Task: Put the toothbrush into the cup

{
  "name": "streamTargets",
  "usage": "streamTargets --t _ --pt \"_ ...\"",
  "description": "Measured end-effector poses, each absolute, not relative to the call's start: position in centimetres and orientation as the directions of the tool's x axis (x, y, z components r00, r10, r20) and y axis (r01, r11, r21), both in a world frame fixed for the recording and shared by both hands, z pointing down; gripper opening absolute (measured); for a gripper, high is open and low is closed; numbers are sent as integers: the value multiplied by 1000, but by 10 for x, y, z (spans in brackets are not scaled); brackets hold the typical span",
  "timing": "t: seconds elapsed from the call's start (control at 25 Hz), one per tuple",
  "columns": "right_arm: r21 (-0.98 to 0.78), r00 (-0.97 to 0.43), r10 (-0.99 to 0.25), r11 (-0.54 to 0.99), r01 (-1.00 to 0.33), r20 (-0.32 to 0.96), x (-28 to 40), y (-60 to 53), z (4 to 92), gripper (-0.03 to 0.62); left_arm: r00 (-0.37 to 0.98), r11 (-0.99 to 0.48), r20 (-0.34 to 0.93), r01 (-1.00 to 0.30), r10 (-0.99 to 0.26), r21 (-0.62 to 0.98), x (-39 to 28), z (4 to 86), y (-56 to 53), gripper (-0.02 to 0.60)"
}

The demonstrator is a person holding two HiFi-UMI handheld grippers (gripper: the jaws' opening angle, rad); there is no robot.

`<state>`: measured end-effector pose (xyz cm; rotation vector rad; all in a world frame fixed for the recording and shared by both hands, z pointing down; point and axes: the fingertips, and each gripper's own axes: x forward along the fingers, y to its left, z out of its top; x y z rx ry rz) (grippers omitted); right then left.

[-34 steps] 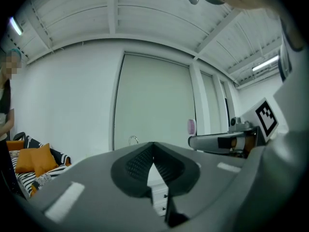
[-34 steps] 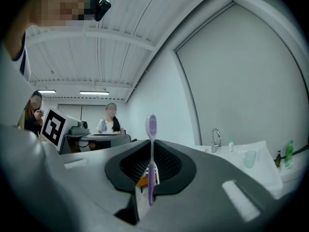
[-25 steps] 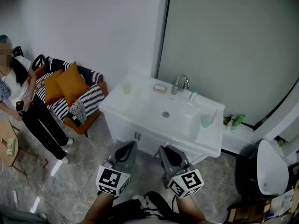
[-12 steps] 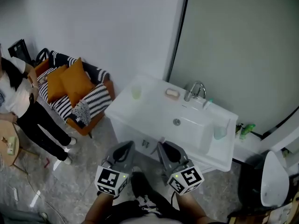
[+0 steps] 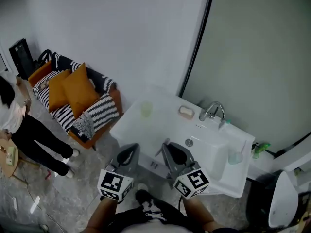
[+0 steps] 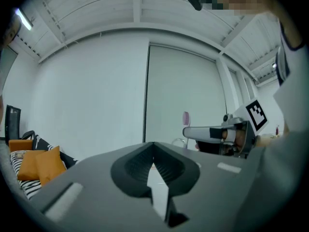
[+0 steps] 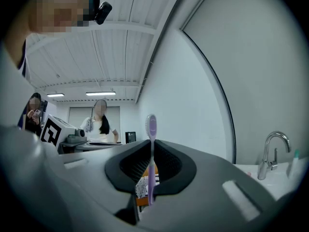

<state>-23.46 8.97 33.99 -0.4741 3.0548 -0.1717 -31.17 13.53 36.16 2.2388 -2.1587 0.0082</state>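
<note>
Toothbrush [image 7: 151, 168], purple, clamped upright between the narrowly set jaws of the right gripper [image 7: 151, 150], with the bristled head poking up above the jaw tips and the handle running down through the gap. Left gripper [image 6: 154, 150] empty, jaws closed tip to tip with nothing between them.

Seen from the head camera: both grippers held side by side and level, pointing at the front of a white washbasin [image 5: 160, 126]. On the basin's far side, a chrome tap [image 5: 213, 111] with a soap dish [image 5: 186, 111] just to its left. Two cups on the rim: a pale green cup [image 5: 146, 109] at the far left corner and a bluish cup [image 5: 235, 156] at the right end. Toothbrush well apart from both, not yet over either. Green bottle [image 5: 261, 148] on a ledge just beyond the basin's right end.

To the left, a striped sofa [image 5: 99, 108] with orange cushions [image 5: 73, 86], against a plain white wall. Person [image 5: 24, 130] in dark trousers standing at the left edge of the picture.
</note>
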Motion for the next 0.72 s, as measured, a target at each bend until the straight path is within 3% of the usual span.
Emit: streamTargets --t 0.72 --pt "-120 -969 -232 968 -222 -80 -329 -36 337 21 -7 9 62 -1000 -998 25 -386 383 22 0"
